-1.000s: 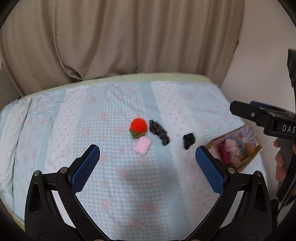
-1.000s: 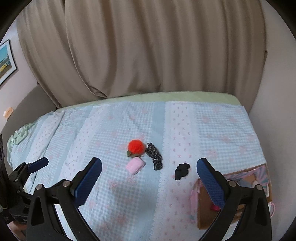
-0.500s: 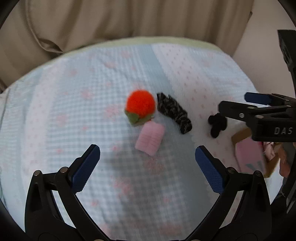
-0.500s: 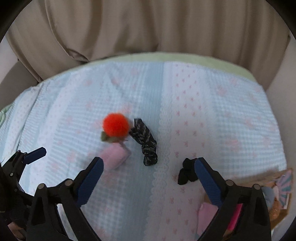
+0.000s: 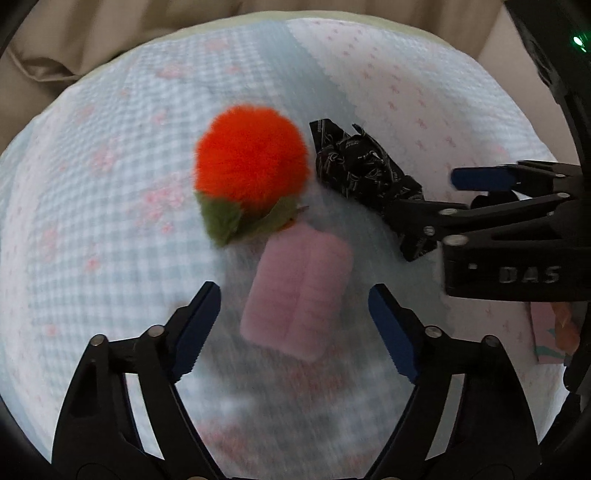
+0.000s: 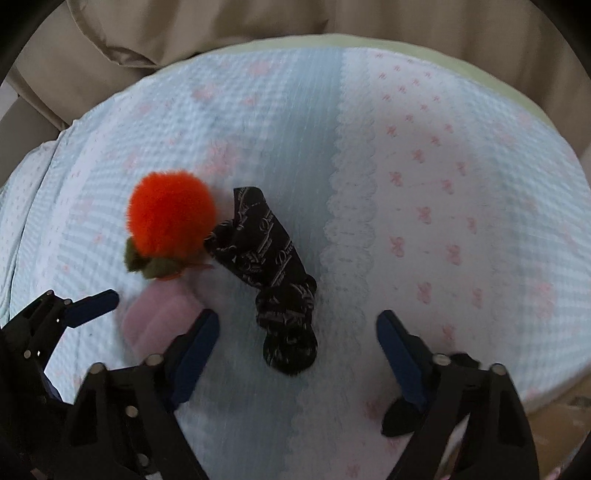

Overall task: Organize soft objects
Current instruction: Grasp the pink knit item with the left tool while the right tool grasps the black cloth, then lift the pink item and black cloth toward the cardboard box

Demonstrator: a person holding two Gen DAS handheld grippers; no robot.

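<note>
Both tools hang low over the bed (image 6: 443, 155), which wears a puckered pale-blue and white quilt dotted with pink bows and a scalloped lace seam. The left hand-held gripper (image 5: 293, 321) is spread wide, its ribbed blue pads (image 5: 197, 325) either side of one pink fuzzy rectangular pouch (image 5: 299, 291), not touching it. That pouch is soft and plush, with a lengthwise crease down the middle. Just beyond it, touching its far end, sits one fluffy orange-red pompom with green felt leaves (image 5: 251, 170), round as a ball.

Beside the pompom lies one black crinkled fabric scrunchie with pale lettering (image 6: 273, 277), stretched out and bunched at the near end. The right hand-held gripper (image 6: 297, 358) is also wide apart, empty, with the scrunchie's near end between its fingers. One small black soft lump (image 6: 400, 413) peeks out under its right finger, too hidden to describe. Beige curtains (image 6: 332, 18) hang in folds behind the bed. A cardboard box corner (image 6: 565, 421) shows at the right.
</note>
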